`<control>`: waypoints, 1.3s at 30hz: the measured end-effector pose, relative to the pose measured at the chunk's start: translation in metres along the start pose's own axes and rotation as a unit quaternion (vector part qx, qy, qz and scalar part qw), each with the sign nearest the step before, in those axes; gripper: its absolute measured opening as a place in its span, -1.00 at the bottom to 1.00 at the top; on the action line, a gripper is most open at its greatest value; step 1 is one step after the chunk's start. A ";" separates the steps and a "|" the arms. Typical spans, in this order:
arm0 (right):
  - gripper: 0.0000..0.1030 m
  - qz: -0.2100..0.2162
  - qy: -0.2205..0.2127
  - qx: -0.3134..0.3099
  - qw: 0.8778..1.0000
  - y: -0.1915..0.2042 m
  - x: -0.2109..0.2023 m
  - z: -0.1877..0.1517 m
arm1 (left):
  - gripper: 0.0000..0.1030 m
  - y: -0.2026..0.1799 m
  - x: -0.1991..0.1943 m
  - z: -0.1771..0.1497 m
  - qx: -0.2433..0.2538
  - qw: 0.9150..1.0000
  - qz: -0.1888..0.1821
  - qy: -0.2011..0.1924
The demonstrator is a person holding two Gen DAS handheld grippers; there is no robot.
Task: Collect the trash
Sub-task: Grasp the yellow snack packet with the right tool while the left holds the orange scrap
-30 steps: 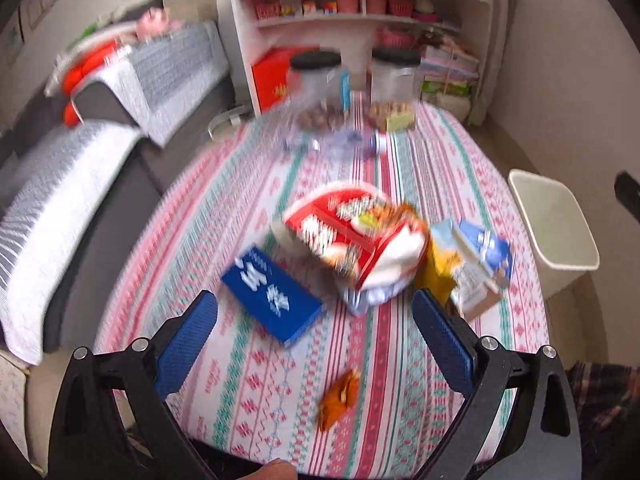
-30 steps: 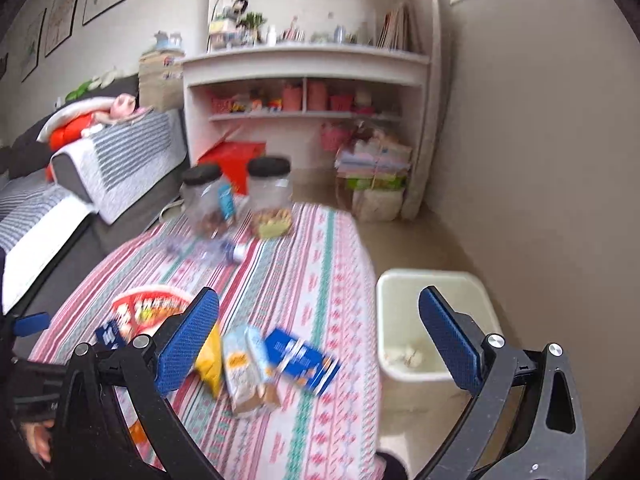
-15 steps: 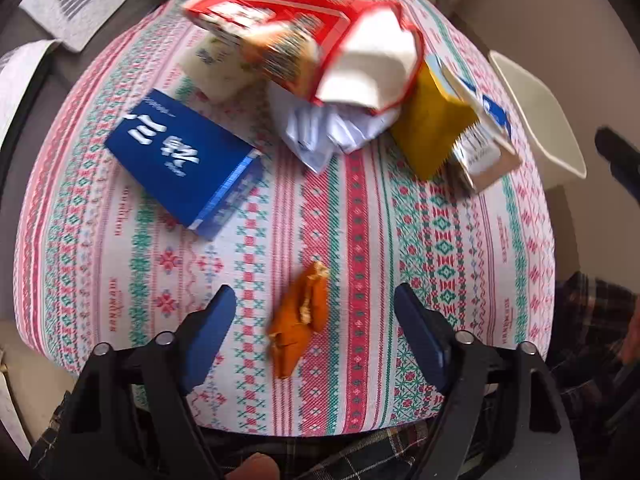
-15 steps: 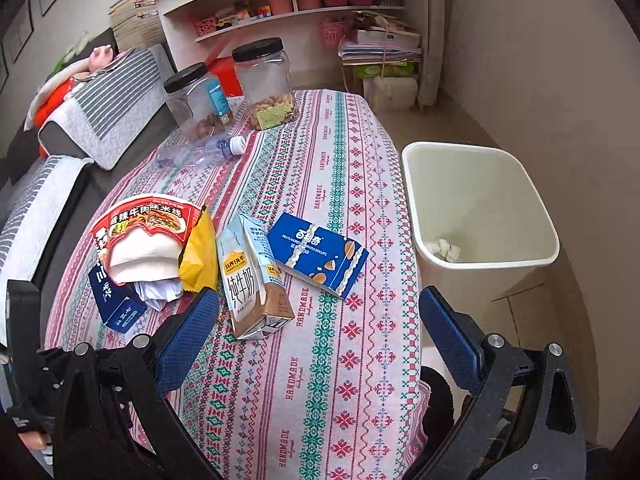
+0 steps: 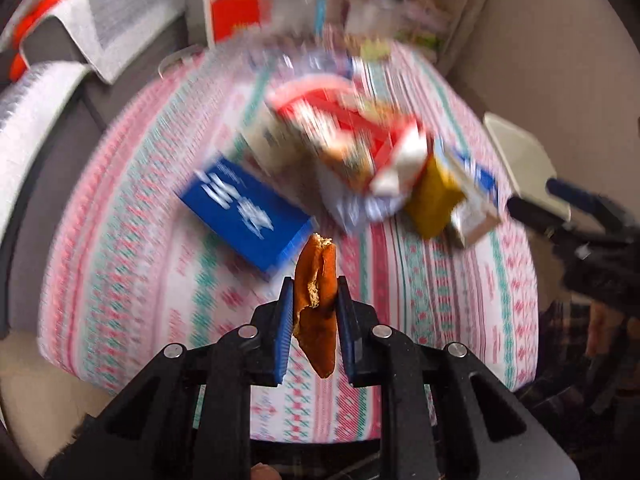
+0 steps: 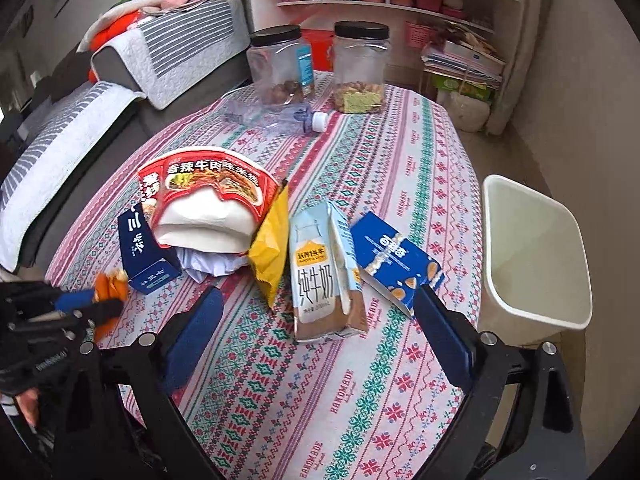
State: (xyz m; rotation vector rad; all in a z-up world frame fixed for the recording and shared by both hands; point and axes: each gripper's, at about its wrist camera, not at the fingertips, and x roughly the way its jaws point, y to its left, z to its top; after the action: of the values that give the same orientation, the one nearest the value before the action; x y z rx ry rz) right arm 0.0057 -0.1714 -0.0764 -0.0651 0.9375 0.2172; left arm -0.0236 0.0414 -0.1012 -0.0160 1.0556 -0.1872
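Two grippers: left gripper [image 5: 312,294] closing, pinching orange wrapper [image 5: 316,304] above worktop [image 6: 400,184] near edge; right gripper [image 6: 316,312] spread, narrowing slightly, empty.

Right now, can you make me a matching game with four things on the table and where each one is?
Things:
1. orange peel
2. milk carton
3. clear bottle
4. noodle bowl

Places:
A. lying in front of the two jars
B. pinched in the left hand-held gripper
C. tipped over on crumpled paper
D. between the yellow wrapper and the blue biscuit box

Pairs: 1-B, 2-D, 3-A, 4-C
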 end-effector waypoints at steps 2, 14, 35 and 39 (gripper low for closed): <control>0.76 0.013 0.004 -0.005 1.000 0.005 0.001 0.013 | -0.60 0.016 -0.023 0.021 -0.020 0.999 0.001 -0.034; -0.04 0.023 0.099 -0.072 0.992 0.035 0.073 0.023 | -0.60 0.027 -0.064 0.117 -0.021 0.992 -0.001 -0.125; -0.93 0.047 -0.078 -0.029 0.995 0.011 -0.016 0.115 | -0.60 0.047 -0.039 0.130 -0.070 0.985 -0.019 -0.154; -0.93 0.051 -0.131 -0.009 0.990 0.001 -0.014 0.112 | -0.60 0.044 -0.036 0.133 -0.076 0.984 -0.020 -0.161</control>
State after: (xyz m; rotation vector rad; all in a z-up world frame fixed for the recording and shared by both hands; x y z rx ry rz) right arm 0.0864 -0.1555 0.0010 -0.0048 0.6782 0.3203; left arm 0.0809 0.0806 -0.0089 -0.2000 0.7443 -0.1352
